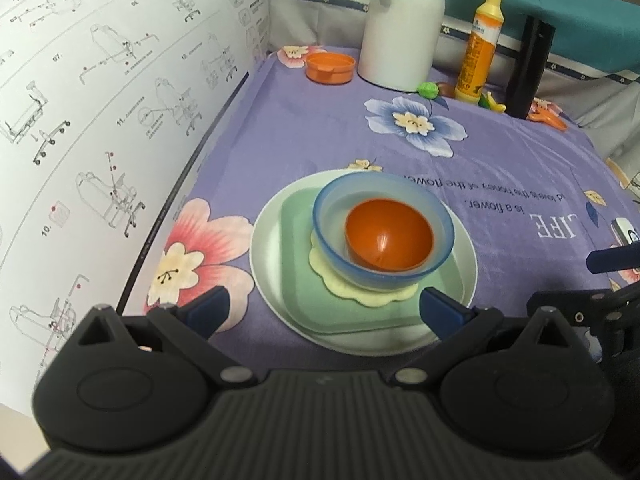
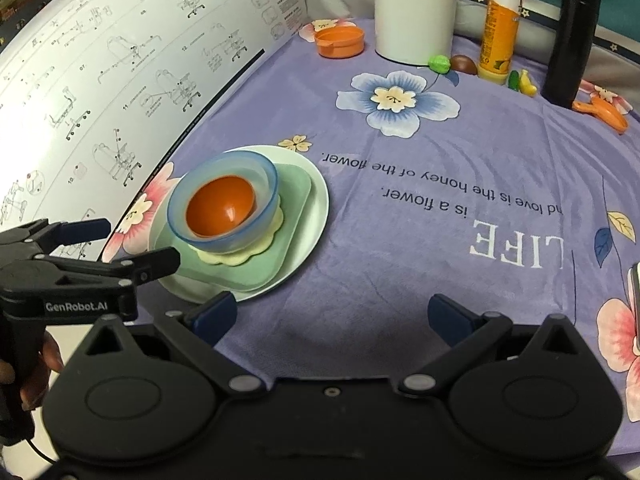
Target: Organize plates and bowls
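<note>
A stack stands on the purple floral cloth: a white round plate [image 1: 272, 280] [image 2: 312, 224], a green square plate [image 1: 304, 300] [image 2: 276, 256], a pale yellow scalloped dish [image 1: 372, 300] [image 2: 236, 258], a blue translucent bowl [image 1: 332, 216] [image 2: 264, 176] and an orange bowl [image 1: 388, 236] [image 2: 220, 208] nested inside it. My left gripper [image 1: 324, 308] is open and empty, just in front of the stack; it also shows in the right wrist view [image 2: 132, 244]. My right gripper [image 2: 330, 312] is open and empty over bare cloth, to the right of the stack.
A large instruction sheet [image 1: 100, 120] rises along the left. At the back stand an orange lidded dish [image 1: 330, 67], a white jug [image 1: 402, 28], a yellow bottle [image 1: 480, 48], a black cylinder [image 1: 528, 68] and small toy fruits [image 1: 427, 89]. An orange clip [image 2: 600, 112] lies back right.
</note>
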`<state>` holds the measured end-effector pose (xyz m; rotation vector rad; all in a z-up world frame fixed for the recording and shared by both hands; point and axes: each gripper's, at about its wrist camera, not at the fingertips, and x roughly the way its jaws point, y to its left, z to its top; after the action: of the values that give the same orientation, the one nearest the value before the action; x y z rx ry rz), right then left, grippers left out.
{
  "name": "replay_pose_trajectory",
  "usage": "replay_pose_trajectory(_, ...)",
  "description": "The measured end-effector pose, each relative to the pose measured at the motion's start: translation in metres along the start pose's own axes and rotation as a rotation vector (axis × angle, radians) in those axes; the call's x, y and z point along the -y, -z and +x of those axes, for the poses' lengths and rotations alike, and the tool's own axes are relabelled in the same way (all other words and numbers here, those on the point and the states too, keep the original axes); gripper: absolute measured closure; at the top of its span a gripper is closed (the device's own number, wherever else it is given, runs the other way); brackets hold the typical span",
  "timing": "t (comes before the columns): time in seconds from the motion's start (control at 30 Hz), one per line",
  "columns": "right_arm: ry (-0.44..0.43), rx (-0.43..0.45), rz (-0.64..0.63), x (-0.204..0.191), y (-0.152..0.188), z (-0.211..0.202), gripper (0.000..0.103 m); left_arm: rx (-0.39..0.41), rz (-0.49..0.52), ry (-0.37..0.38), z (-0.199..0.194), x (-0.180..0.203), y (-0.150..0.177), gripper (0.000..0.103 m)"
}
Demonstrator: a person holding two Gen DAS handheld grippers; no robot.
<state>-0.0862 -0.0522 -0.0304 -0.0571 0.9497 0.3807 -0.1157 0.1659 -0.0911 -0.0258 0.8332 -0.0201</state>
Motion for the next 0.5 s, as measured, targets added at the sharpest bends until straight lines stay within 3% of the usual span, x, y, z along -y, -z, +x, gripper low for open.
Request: replay_pose_trajectory(0.5, -0.001, -0.016, -0.003, 0.0013, 0.0003, 0.005, 0.0, -0.004, 0.038, -0.025, 0.0006, 0.005, 0.0005, 0.0)
